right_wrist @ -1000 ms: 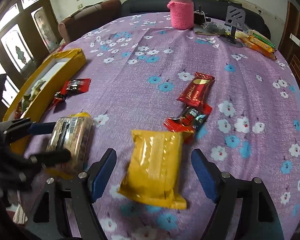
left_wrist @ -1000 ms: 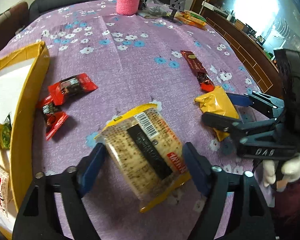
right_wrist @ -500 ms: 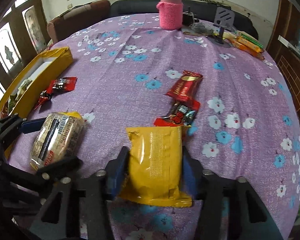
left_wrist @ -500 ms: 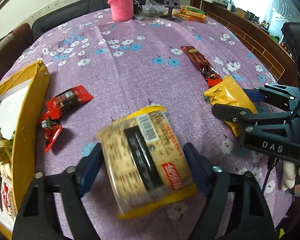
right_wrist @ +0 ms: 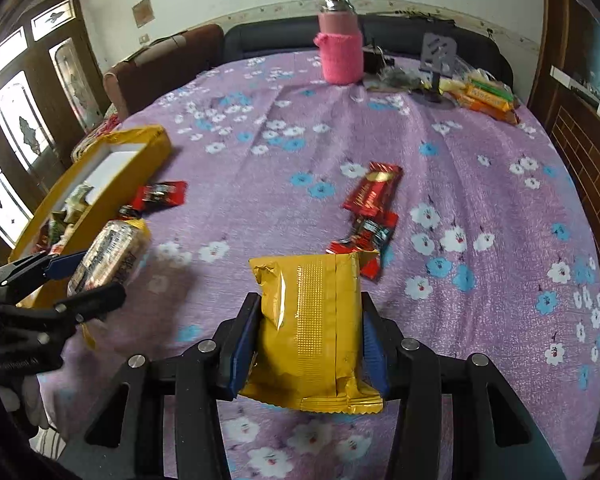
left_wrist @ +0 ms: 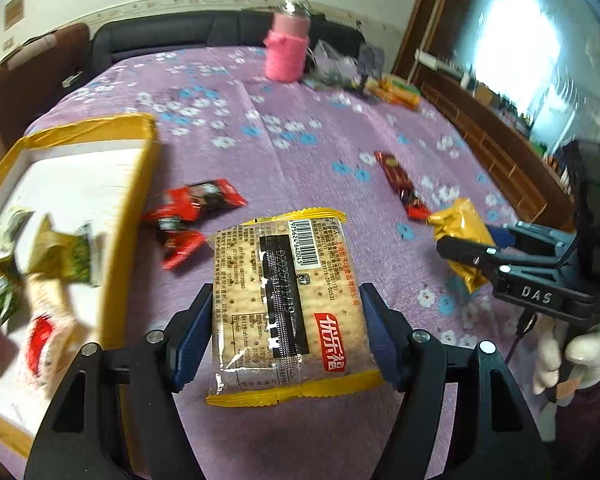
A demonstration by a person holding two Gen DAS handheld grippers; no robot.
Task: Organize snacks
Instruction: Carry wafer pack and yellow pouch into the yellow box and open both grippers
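Note:
My left gripper (left_wrist: 287, 332) is shut on a clear cracker pack with yellow ends (left_wrist: 287, 296) and holds it above the purple flowered tablecloth (left_wrist: 320, 140), just right of the yellow box (left_wrist: 139, 184). My right gripper (right_wrist: 308, 344) is shut on a plain yellow snack bag (right_wrist: 316, 332), lifted off the cloth. The right gripper and its bag also show in the left wrist view (left_wrist: 460, 240). The cracker pack shows in the right wrist view (right_wrist: 107, 256) beside the box (right_wrist: 111, 168).
Red snack packets (left_wrist: 191, 212) lie beside the box. Two more red packets (right_wrist: 372, 208) lie mid-table. The box holds several wrapped snacks (left_wrist: 51, 264). A pink-sleeved bottle (right_wrist: 340, 40), a phone stand (right_wrist: 436, 64) and orange bars (right_wrist: 484, 96) stand at the far edge.
Both grippers closed on their packs and lifted them off the cloth. My left gripper carried the cracker pack left, closer to the yellow box.

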